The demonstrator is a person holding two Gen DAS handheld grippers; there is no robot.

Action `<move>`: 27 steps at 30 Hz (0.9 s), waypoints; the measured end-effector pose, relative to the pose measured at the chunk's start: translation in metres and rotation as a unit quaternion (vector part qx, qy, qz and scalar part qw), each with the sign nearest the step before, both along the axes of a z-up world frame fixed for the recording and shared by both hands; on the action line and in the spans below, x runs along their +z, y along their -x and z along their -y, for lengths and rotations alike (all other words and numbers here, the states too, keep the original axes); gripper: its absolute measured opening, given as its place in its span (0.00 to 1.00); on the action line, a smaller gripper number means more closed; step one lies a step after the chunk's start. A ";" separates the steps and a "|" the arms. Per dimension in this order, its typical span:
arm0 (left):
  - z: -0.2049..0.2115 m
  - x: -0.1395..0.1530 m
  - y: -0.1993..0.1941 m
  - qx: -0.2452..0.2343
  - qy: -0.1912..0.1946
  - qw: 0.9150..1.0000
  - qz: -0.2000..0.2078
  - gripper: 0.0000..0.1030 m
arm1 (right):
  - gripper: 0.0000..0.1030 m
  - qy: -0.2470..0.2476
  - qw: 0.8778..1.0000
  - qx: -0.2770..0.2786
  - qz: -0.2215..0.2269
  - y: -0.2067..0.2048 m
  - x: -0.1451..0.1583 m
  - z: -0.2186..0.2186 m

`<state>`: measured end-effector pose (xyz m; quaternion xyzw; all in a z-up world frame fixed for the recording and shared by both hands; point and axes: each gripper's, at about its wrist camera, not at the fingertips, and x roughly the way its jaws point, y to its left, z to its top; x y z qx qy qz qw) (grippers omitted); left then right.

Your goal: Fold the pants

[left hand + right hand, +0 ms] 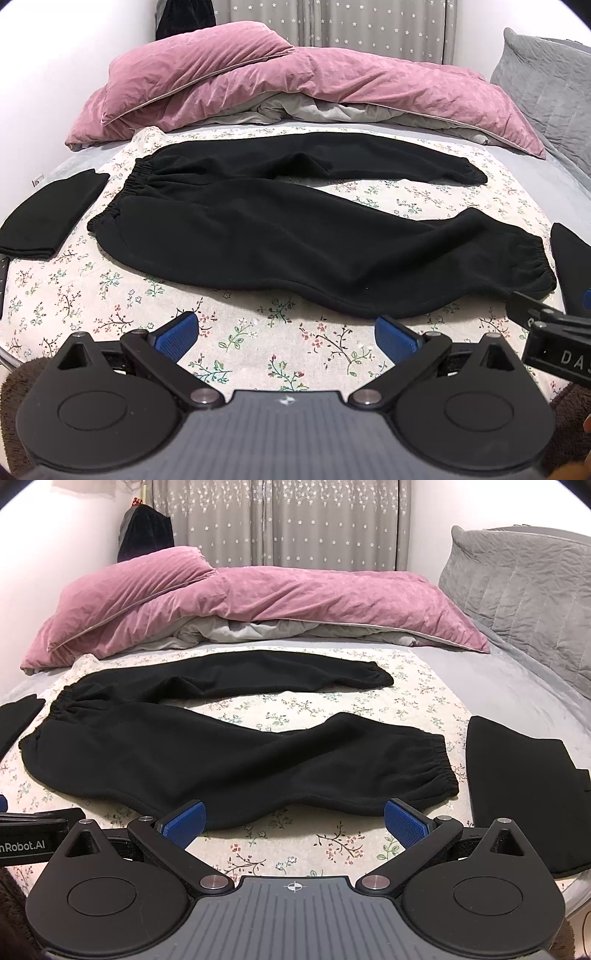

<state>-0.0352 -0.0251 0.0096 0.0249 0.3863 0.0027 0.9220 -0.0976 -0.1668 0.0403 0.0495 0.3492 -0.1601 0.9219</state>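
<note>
Black pants [295,236] spread flat on floral sheet [110,295], long axis running left–right across both views: elastic waistband [122,199] at left, two cuffed legs trailing right. Legs splayed in a V, crotch toward left; far leg [332,155] lying near pink duvet [295,85], near leg [369,266] closest to the fingers, ending in near cuff [535,266] at right. Not yet folded, as judged from the open V.

Left gripper [286,334]: jaws spread wide, blue pads [177,338] empty, hovering over bare sheet just short of near leg's lower hem; fabric lies straight ahead, apart from fingertips. Right gripper [293,821]: likewise wide open, holding nothing; left pad tip seems level w/ near leg's hem edge, contact not determinable.

Key relation: garment axis crosswise to both sets of fingers, so each gripper faces the side seam, not an end. Waistband on left gripper's side; near cuff [443,768] on right gripper's side, ahead and to the right of its fingers. Likely next step (judgement): near leg lifted at waist end and cuff end, carried away from the holder onto far leg, closing the V.

Other items: folded black garment [51,221] left of waistband, apart from it; another dark piece [517,794] right of near cuff, just beside but not touching. Grey pillow [524,590] at far right.
</note>
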 end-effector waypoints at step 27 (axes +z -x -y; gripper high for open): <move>-0.002 -0.003 -0.003 0.000 0.005 1.000 -0.007 1.00 | 1.00 0.002 1.000 0.003 -0.002 -0.003 -0.003 -0.002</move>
